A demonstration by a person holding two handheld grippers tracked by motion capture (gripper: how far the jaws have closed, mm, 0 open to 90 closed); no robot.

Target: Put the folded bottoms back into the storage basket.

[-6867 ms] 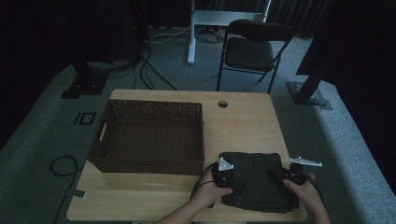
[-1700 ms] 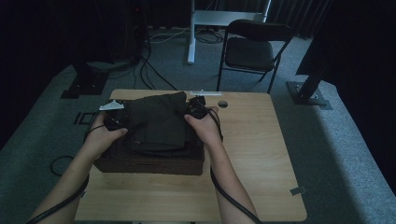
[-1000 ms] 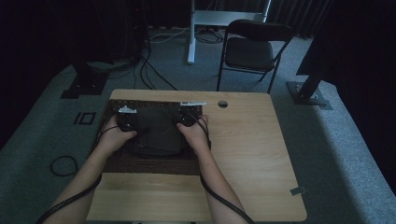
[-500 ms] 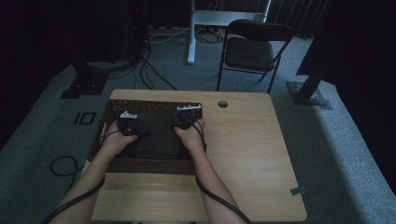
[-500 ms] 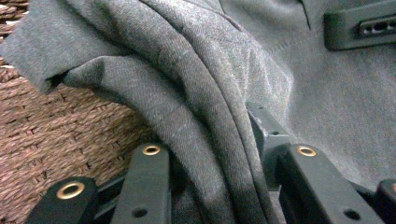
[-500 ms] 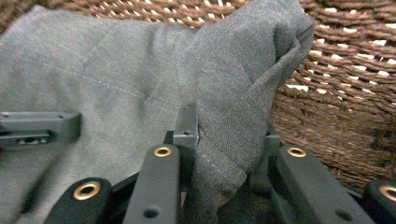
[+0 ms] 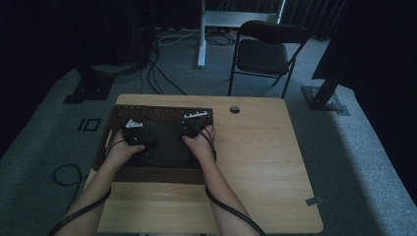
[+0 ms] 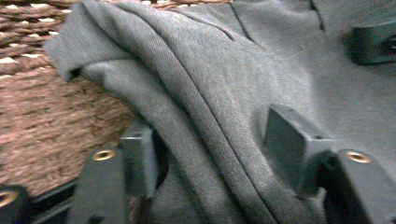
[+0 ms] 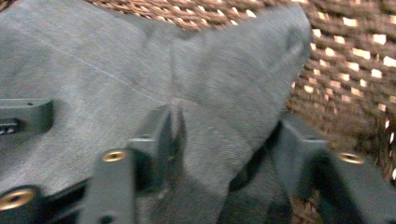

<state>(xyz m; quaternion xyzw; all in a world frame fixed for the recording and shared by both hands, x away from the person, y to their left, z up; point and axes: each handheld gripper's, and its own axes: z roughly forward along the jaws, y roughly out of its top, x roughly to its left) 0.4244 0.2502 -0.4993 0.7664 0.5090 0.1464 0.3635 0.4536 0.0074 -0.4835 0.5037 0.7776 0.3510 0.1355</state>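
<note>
Inside the wicker basket [image 7: 123,173], folded grey garment [image 7: 164,142], left claw [image 8: 212,149] and right claw [image 9: 219,144] just parting, released, cloth between.

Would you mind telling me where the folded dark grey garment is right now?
In the high view the folded garment lies inside the wicker basket on the left half of the table, between the left gripper and right gripper.

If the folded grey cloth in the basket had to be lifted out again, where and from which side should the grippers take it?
Grip the cloth at its two side folds, one gripper each, coming from above. The left gripper and right gripper already straddle thick fold ridges there, jaws apart. The basket walls block a level approach, and both ends keep the fold flat.
</note>
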